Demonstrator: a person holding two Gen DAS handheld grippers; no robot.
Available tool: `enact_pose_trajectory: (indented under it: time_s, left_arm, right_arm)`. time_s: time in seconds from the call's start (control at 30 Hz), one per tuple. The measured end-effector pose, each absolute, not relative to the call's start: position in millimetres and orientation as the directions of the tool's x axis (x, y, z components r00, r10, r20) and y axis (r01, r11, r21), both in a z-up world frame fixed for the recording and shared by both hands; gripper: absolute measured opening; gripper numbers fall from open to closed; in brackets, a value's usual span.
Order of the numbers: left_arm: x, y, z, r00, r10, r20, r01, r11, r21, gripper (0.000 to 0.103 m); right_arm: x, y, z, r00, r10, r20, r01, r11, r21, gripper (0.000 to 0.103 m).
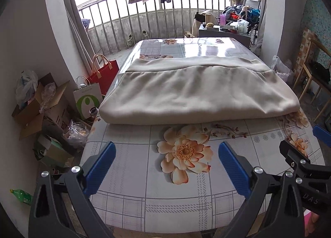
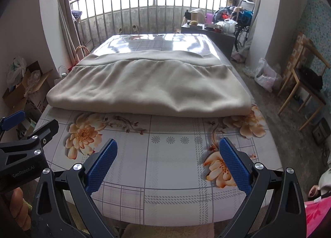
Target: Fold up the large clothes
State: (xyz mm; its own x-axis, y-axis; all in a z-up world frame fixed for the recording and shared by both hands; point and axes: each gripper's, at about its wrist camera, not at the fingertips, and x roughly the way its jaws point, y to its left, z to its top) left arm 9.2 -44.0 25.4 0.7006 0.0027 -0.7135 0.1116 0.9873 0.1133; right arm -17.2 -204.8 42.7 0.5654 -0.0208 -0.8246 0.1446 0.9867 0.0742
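Observation:
A large beige garment [image 1: 196, 91] [image 2: 149, 87] lies folded into a thick flat rectangle across the middle of the flowered table [image 1: 144, 176] [image 2: 171, 167]. My left gripper [image 1: 166, 151] hovers open over the table's near part, short of the garment's front fold, with nothing between its blue pads. My right gripper [image 2: 168, 149] is open too, at the same distance from the fold and empty. Each gripper shows at the edge of the other's view: the right gripper [image 1: 306, 149] on the right, the left gripper [image 2: 31, 126] on the left.
Cardboard boxes [image 1: 37, 110], paper bags [image 1: 89, 97] and a red bag [image 1: 105, 72] crowd the floor left of the table. A wooden chair [image 2: 306, 87] and a plastic bag [image 2: 266, 74] stand on the right. Behind the table are a cluttered dark cabinet [image 1: 225, 31] and a railing [image 1: 144, 14].

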Motion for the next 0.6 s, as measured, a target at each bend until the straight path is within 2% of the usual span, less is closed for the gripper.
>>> enact_pose_trajectory:
  time_s: [0.6]
  left_arm:
    - [14.7,-40.1,17.5,0.662,-0.022,-0.749,0.113,0.991,0.071,0.097]
  right_arm:
    - [-16.9,-204.5,41.2,0.551,-0.02,-0.835,0.147,0.986,0.073,0.095]
